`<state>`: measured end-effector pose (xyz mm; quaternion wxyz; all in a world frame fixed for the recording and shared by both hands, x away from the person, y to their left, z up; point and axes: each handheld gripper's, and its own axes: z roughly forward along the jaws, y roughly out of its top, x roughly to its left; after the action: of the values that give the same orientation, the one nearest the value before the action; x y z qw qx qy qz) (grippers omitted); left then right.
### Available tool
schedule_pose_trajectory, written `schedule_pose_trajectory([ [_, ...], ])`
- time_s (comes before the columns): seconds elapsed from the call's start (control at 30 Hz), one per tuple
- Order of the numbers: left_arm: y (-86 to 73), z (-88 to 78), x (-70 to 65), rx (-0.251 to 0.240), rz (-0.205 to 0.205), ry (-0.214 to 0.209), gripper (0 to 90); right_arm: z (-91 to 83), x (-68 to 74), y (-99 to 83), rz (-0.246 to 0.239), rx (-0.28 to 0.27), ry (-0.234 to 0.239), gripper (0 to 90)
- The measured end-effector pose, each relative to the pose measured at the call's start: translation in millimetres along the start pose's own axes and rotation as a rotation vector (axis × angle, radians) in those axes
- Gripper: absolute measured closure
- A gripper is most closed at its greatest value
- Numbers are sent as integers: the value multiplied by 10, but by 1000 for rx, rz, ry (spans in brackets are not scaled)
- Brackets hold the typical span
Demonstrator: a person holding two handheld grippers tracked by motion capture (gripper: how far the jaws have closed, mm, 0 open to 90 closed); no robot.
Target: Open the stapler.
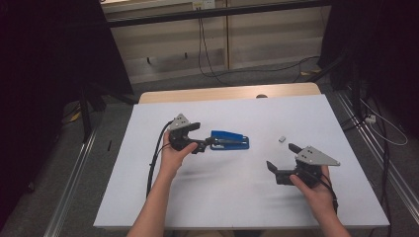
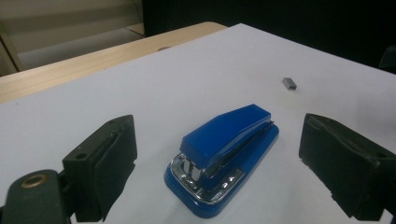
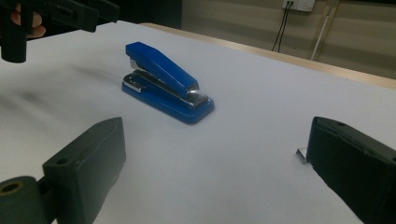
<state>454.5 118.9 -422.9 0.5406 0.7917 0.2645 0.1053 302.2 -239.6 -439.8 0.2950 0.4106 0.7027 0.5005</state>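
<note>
A blue stapler [image 1: 230, 140] with a chrome inner part lies flat on the white table [image 1: 222, 197], a little left of the middle. My left gripper [image 1: 205, 143] is at the stapler's left end. In the left gripper view, the stapler [image 2: 224, 154] lies between the wide-apart jaws of that gripper [image 2: 219, 140], untouched by the pads. My right gripper [image 1: 281, 156] hovers open toward the right front of the table, with nothing between its jaws. A small grey staple strip [image 1: 282, 139] lies just beyond it, and shows beside the right jaw [image 3: 301, 155] in the right gripper view.
The white sheet stops short of the table's wooden far edge [image 1: 227, 93]. Beyond it are the floor, trailing cables [image 1: 207, 59] and a pale wall. Dark stands flank the table on both sides.
</note>
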Motion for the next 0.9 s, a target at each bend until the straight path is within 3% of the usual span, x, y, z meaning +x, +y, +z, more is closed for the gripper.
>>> schedule_pose_trajectory([
  [0.23,-48,143,101,8,-12,15,137,124,-15,24,-1,17,1,42],
  [0.37,-96,245,159,47,-3,14,140,217,1,61,1,21,2,43],
  [0.43,-119,294,196,63,-10,-10,152,291,19,88,4,26,2,44],
  [0.67,-145,372,202,89,32,-28,218,531,54,104,5,59,6,47],
  [0.9,-194,489,199,126,49,-74,304,674,115,158,12,60,25,48],
])
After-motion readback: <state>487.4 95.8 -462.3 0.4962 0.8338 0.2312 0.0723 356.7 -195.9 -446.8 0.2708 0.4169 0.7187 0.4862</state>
